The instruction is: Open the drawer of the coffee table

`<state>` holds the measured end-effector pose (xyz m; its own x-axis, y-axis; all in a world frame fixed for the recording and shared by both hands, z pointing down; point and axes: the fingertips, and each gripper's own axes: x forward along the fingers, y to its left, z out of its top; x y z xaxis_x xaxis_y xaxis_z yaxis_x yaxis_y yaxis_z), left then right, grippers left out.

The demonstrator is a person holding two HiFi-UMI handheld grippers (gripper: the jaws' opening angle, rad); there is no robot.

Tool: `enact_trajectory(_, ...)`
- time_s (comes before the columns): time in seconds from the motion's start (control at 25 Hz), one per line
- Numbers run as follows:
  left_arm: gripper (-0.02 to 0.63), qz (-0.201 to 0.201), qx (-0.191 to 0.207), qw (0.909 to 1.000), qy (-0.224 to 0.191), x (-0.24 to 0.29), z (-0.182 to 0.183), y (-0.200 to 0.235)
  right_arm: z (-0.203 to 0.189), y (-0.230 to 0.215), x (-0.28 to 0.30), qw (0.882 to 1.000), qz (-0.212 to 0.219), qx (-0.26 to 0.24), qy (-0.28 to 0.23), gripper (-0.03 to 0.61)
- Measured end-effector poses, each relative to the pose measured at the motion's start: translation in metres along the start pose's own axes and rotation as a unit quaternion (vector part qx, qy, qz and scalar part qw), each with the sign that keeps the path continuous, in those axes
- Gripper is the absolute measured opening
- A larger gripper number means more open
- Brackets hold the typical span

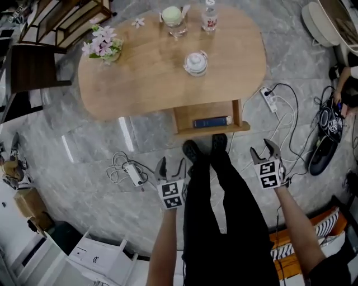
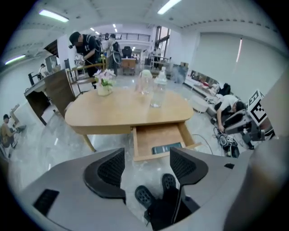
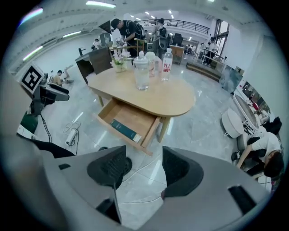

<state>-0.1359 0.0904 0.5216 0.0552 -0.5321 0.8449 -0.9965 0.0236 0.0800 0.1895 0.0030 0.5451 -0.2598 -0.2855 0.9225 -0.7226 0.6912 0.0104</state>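
Observation:
The oval wooden coffee table [image 1: 140,72] has its drawer [image 1: 184,118] pulled out toward me, with a dark blue book [image 1: 211,122] lying inside. The drawer also shows in the left gripper view [image 2: 149,142] and the right gripper view [image 3: 118,118]. My left gripper [image 1: 170,166] hangs open over the floor, well short of the drawer, nothing between its fingers. My right gripper [image 1: 264,151] is also open and empty, to the right of the drawer front. The person's legs and shoes [image 1: 193,151] stand between the two grippers.
On the table stand a flower pot [image 1: 103,47], a glass jar [image 1: 174,19], a water bottle [image 1: 209,15] and a small lidded pot [image 1: 196,62]. Power strips and cables [image 1: 131,172] lie on the marble floor left and right [image 1: 269,100]. Chairs [image 1: 33,67] stand at the far left.

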Motion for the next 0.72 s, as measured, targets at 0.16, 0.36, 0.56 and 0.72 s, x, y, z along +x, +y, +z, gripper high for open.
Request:
enact_trajectory(0.16, 0.308, -0.012, -0.005, 0.9976, -0.069, -0.070, 0.051, -0.017, 0.040, 0.018, -0.055, 0.999, 0.009, 0.015, -0.048, 0.244)
enact_trajectory(0.36, 0.281, -0.035, 0.001, 0.9906, -0.132, -0.150, 0.093, -0.034, 0.078, 0.046, -0.119, 0.994, 0.018, 0.032, -0.106, 0.242)
enact_trajectory(0.56, 0.251, -0.059, 0.021, 0.9782, -0.198, -0.219, 0.112, -0.041, 0.094, 0.070, -0.184, 0.985, -0.003, 0.041, -0.166, 0.198)
enact_trajectory(0.72, 0.210, -0.079, 0.029, 0.9636, -0.254, -0.282, 0.120, -0.040, 0.100, 0.092, -0.244, 0.975, -0.031, 0.044, -0.214, 0.135)
